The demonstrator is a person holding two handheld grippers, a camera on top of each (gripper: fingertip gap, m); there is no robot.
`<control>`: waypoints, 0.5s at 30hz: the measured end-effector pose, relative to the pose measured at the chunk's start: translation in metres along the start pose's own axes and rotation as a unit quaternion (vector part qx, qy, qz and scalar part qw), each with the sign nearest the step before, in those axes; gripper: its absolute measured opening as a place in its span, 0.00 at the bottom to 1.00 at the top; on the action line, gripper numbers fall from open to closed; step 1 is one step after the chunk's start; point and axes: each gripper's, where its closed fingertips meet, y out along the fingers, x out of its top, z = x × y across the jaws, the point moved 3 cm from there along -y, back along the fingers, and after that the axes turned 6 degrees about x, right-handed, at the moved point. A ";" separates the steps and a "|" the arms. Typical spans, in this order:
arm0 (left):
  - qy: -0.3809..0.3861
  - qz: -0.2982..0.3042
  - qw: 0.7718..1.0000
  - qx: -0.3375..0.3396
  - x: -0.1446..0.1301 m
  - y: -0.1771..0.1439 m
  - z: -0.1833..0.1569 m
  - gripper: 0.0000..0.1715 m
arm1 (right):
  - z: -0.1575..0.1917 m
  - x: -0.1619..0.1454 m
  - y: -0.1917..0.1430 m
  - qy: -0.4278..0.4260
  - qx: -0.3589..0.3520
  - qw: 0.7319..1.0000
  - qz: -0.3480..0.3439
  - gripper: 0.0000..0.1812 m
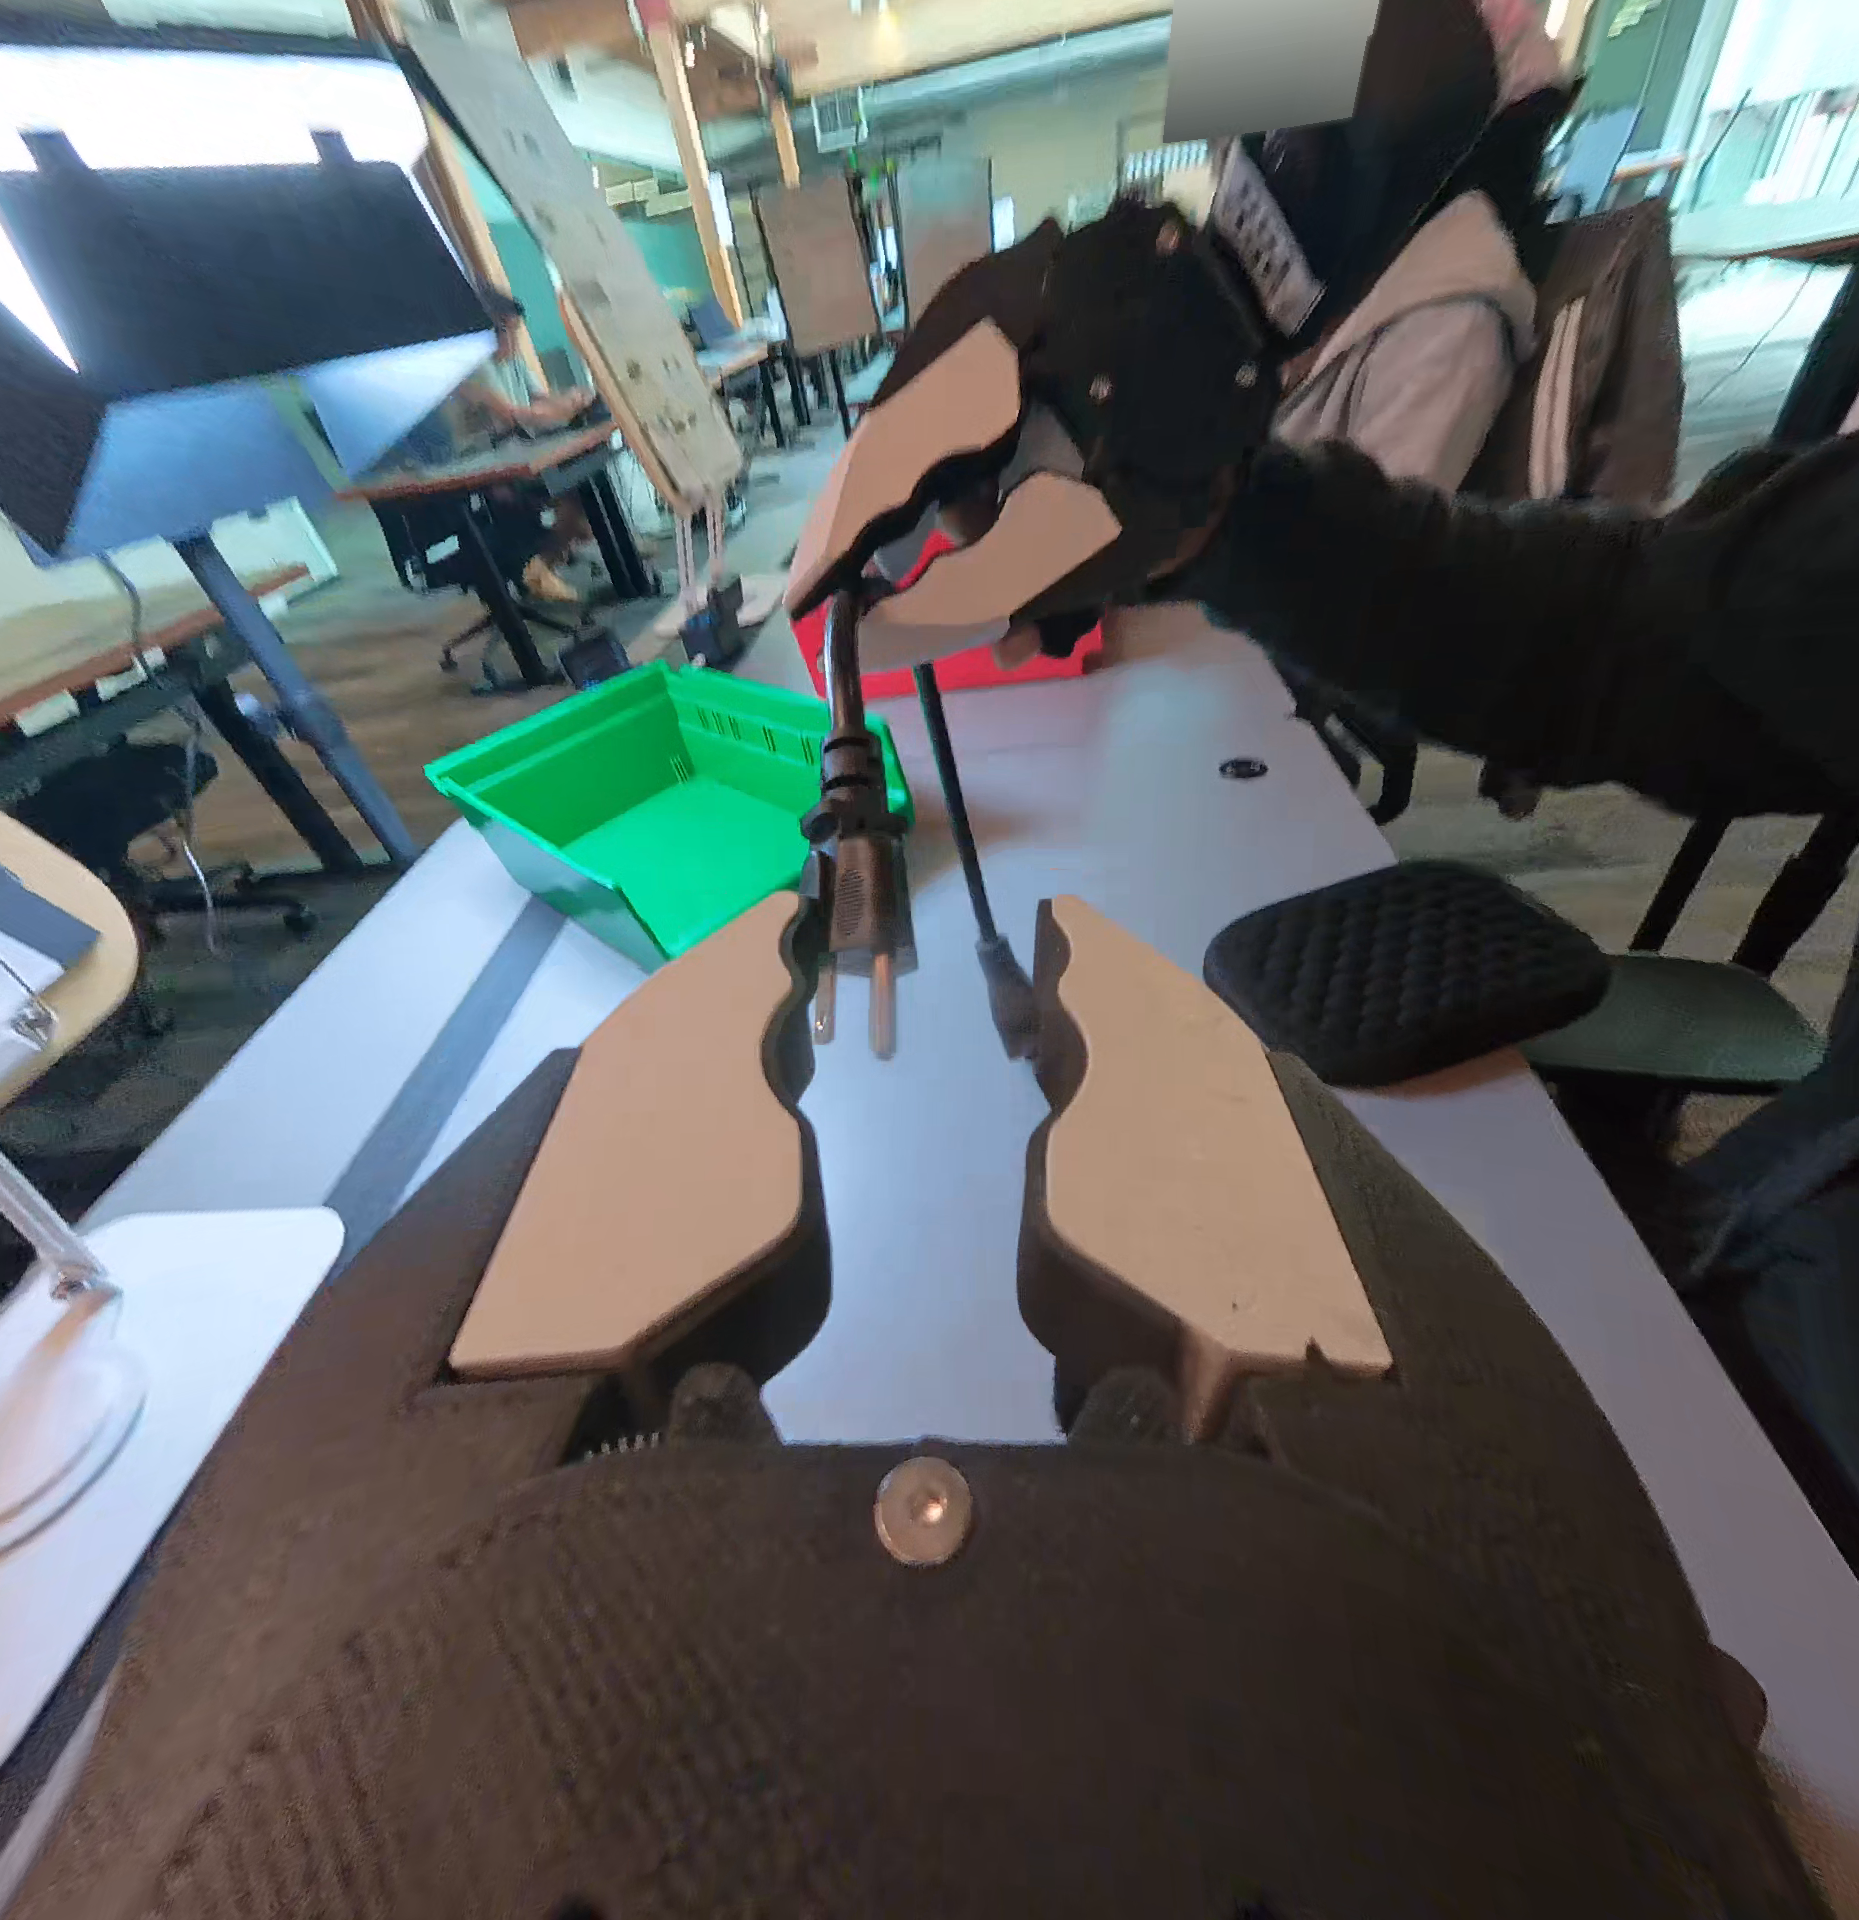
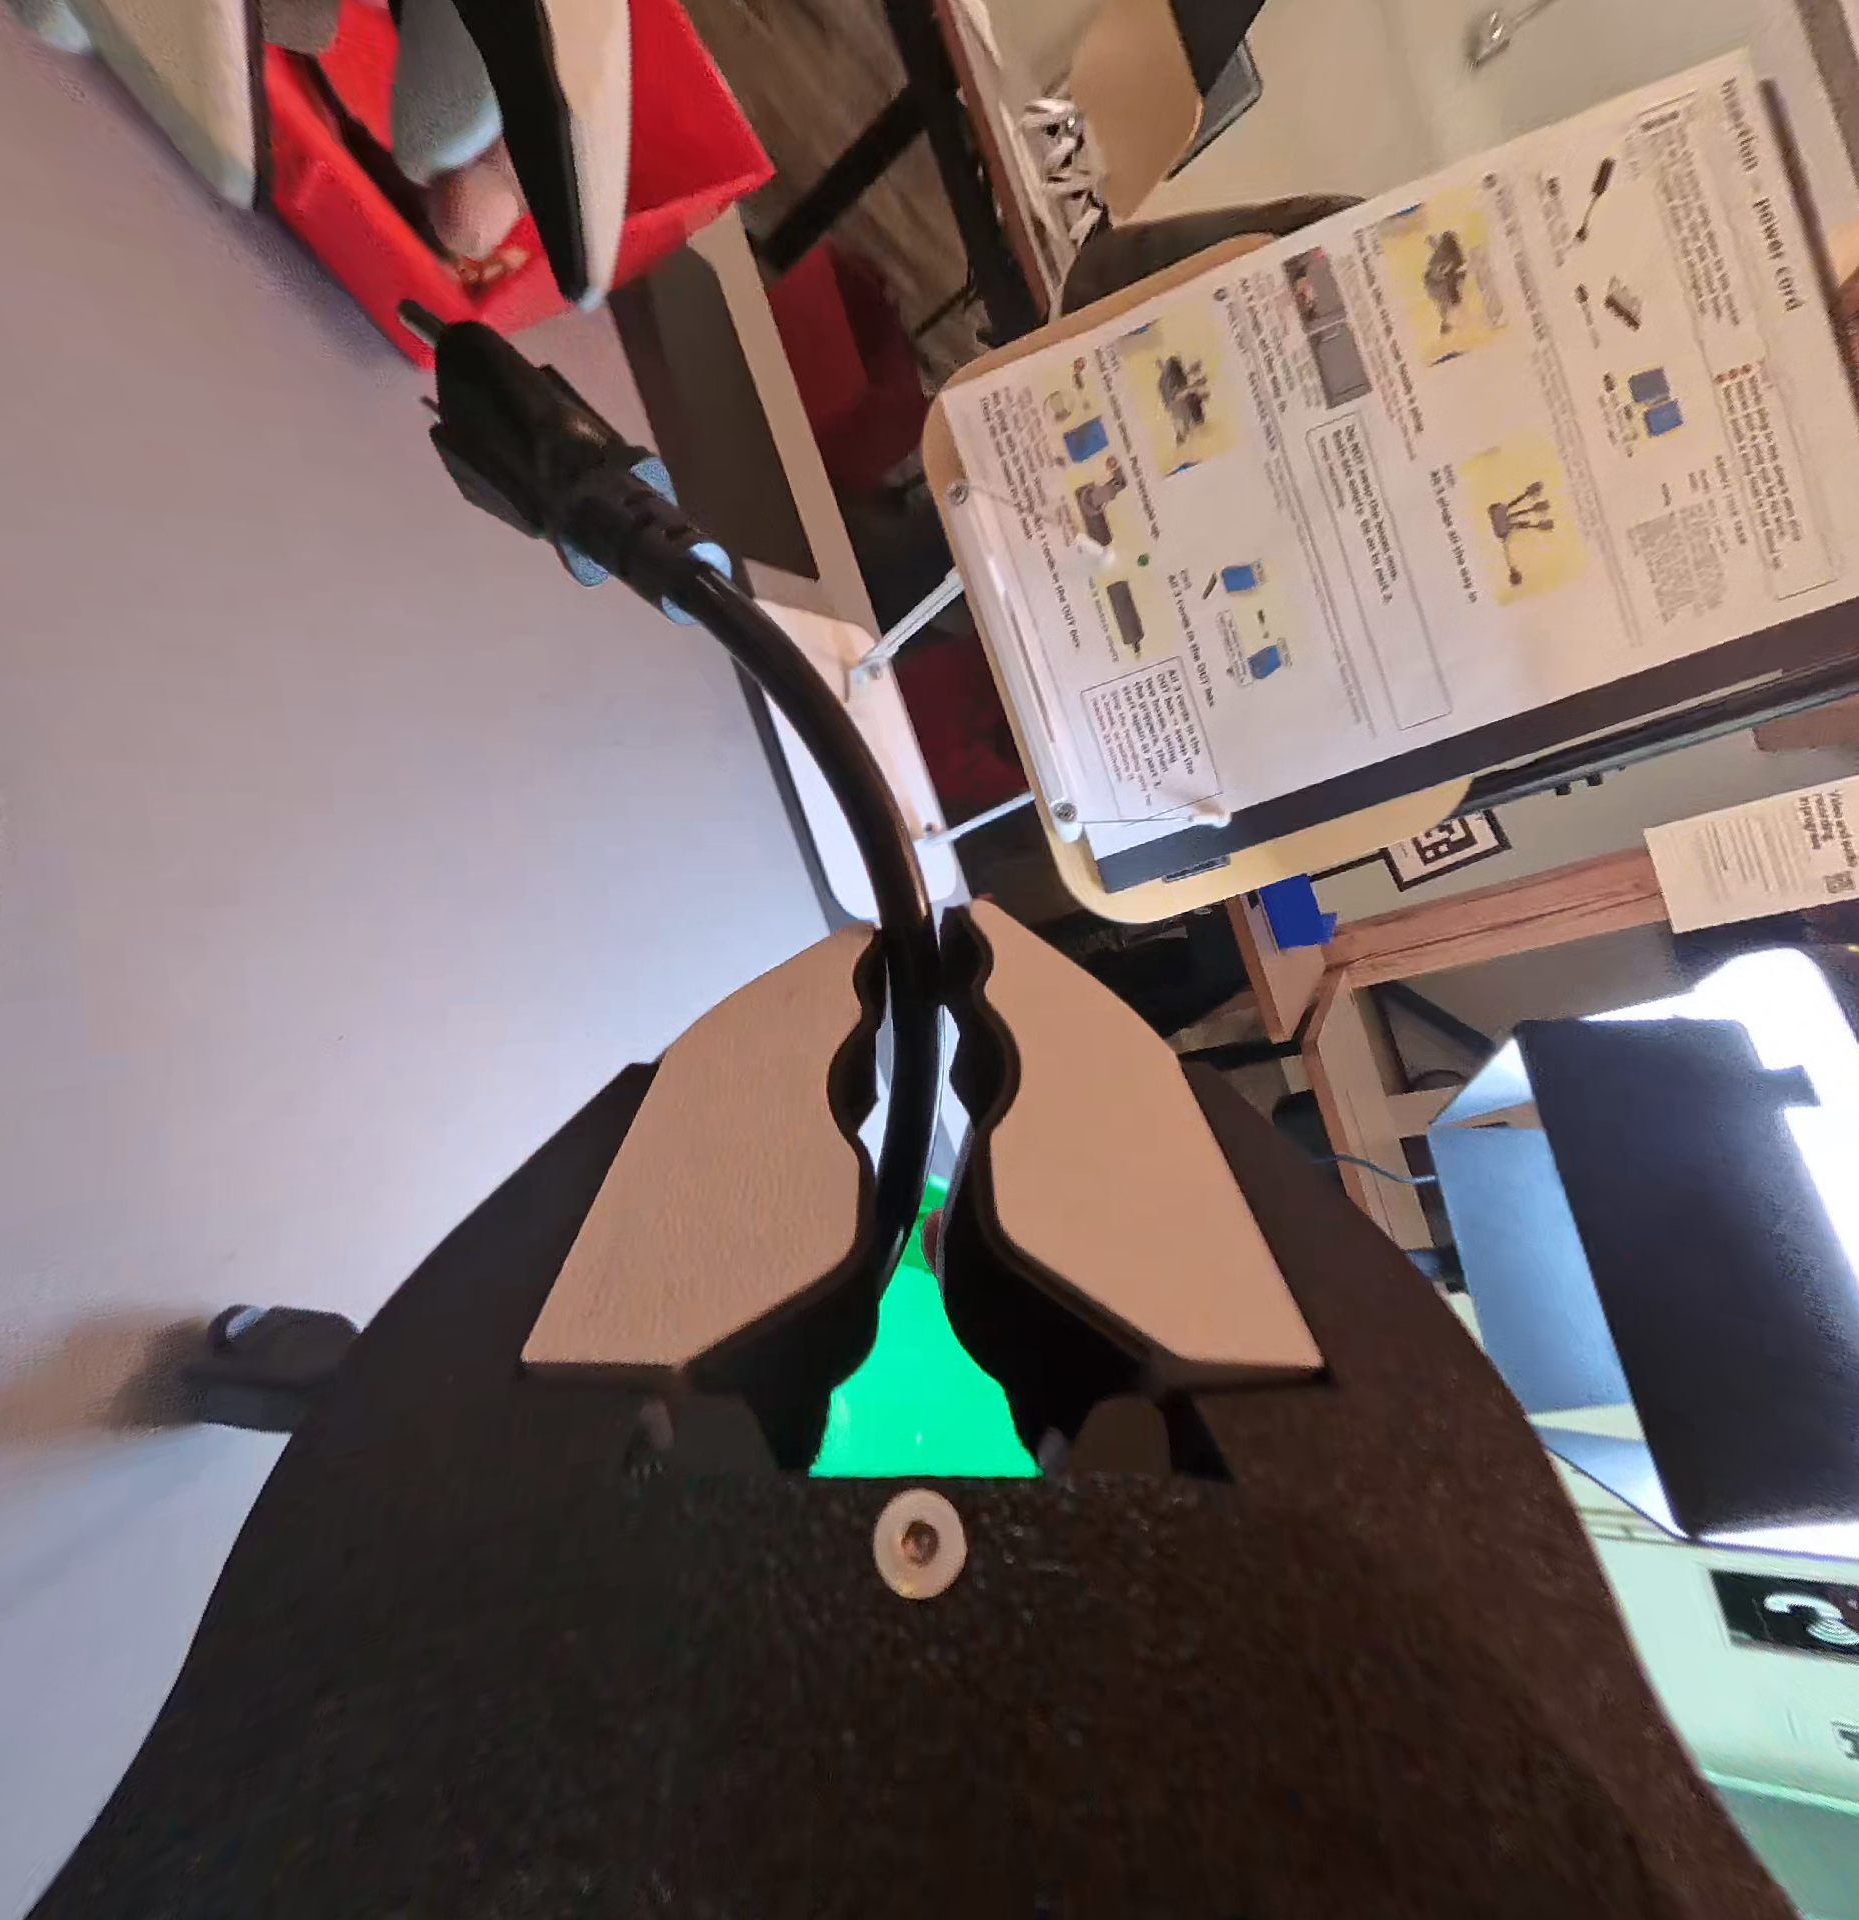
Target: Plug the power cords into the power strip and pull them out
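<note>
Black rubber power cord [image 1: 840, 675]: your right gripper [image 1: 909, 582] is pinching it behind the three-prong plug [image 1: 857, 894], dangling prongs downward.
Left gripper [image 1: 917, 966]: you're holding it wide open and empty, flanking the plug, ready to take it.
Green plastic bin [image 1: 634, 821]: sitting at the grey table's [image 1: 1164, 790] left edge.

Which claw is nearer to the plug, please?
Left. The left claw is open with the plug at its fingertips; the right claw grips the cord above it.

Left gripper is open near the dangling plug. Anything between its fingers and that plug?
Nothing visible. The black three-prong plug hangs from the right gripper, which pinches its black cord; it sits at the open left gripper, beside one fingertip.
</note>
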 end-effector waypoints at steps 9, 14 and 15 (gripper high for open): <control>0.002 0.090 0.996 0.002 -0.048 0.048 -0.011 0.22 | 0.019 -0.015 -0.003 -0.039 -0.028 0.999 0.026 0.08; 0.021 0.101 0.995 0.009 -0.053 0.059 -0.006 0.17 | 0.018 -0.005 -0.005 -0.056 -0.024 0.998 -0.003 0.07; 0.024 0.100 0.995 0.012 -0.054 0.060 -0.006 0.16 | 0.018 -0.007 -0.004 -0.060 -0.024 0.998 -0.002 0.07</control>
